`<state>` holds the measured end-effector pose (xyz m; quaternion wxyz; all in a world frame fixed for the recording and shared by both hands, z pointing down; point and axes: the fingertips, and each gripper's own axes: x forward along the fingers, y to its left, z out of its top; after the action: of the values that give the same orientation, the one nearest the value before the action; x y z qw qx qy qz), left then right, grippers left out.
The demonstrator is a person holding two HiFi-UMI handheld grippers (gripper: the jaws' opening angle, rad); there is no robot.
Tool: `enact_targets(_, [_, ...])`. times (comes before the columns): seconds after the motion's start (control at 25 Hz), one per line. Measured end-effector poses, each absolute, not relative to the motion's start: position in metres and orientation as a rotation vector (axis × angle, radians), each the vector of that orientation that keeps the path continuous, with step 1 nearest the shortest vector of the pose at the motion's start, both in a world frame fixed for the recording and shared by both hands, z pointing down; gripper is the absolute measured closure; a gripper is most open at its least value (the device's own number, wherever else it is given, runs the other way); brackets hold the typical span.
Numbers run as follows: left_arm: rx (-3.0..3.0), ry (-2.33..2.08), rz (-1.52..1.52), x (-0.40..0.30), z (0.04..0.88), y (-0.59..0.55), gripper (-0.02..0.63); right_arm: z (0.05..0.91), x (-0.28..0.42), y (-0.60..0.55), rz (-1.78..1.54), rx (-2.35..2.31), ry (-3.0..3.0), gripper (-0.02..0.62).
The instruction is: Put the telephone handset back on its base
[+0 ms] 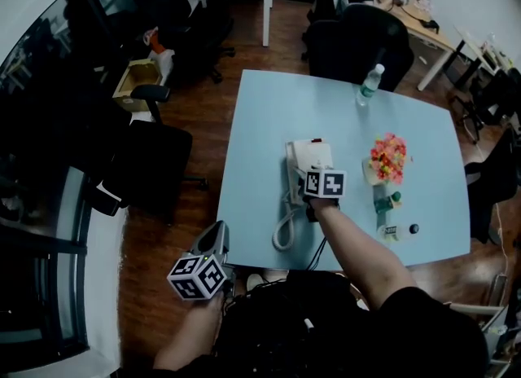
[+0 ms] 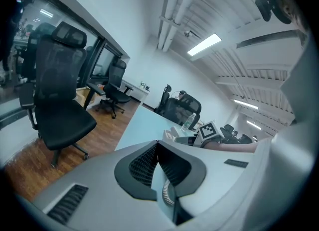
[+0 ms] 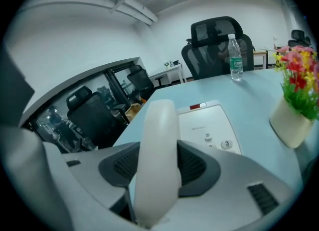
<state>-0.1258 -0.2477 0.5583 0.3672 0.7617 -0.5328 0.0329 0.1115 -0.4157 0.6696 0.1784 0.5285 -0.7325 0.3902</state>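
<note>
While at base (image 3: pixel 209 125) — handset (image 3: pixel 157 160) between jaws

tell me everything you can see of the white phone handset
The white plastic telephone handset is smooth and rounded, clamped between the jaws of the right gripper. It points away along the left side of the white telephone base; whether it rests there cannot be told. A white coiled cord trails nearby.

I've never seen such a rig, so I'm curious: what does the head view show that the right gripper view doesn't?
Head view only: the left gripper off the blue table, and the coiled cord. Right gripper view only: the right gripper closed on the white handset. Both: the phone base, water bottle and flowers on that table.
</note>
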Motion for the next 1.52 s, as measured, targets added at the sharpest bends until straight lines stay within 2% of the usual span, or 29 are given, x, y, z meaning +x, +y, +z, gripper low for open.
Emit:
enact_targets(0.4, [1.908, -1.419, 0.097, -0.154, 0.565, -0.235, 0.606, 0.69, 0.105, -0.431, 1.034, 1.512, -1.986, 0.359])
enact_targets(0.52, [1.899, -1.428, 0.094, -0.159, 0.565, -0.232, 0.606, 0.683, 0.105, -0.435, 0.922, 1.512, -1.993, 0.327])
enact_targets(0.96, [1.928, -1.407, 0.084, -0.156, 0.558, -0.231, 0.606, 0.651, 0.111, -0.418, 0.926, 1.565, -2.056, 0.328])
enact_targets(1.04, [1.942, -1.396, 0.086, -0.153, 0.557, -0.229, 0.606, 0.643, 0.112, -0.41, 0.95, 1.571, -2.087, 0.352])
enact_targets(1.16, [1.968, -1.38, 0.09, -0.15, 0.554, -0.224, 0.606, 0.633, 0.113, -0.396, 0.995, 1.574, -2.133, 0.354])
enact_targets(1.24, [1.983, -1.371, 0.088, -0.149, 0.551, -0.218, 0.606, 0.623, 0.111, -0.382, 1.03, 1.566, -2.191, 0.427])
enact_targets(1.28, [1.99, -1.366, 0.086, -0.148, 0.55, -0.215, 0.606, 0.614, 0.109, -0.373, 1.047, 1.555, -2.24, 0.521])
enact_targets(1.32, [1.996, -1.36, 0.083, -0.148, 0.549, -0.212, 0.606, 0.604, 0.105, -0.362, 1.059, 1.539, -2.304, 0.581])
enact_targets(1.52, [2.049, -1.309, 0.099, -0.143, 0.546, -0.191, 0.606, 0.552, 0.099, -0.281, 1.104, 1.526, -2.526, 0.581])
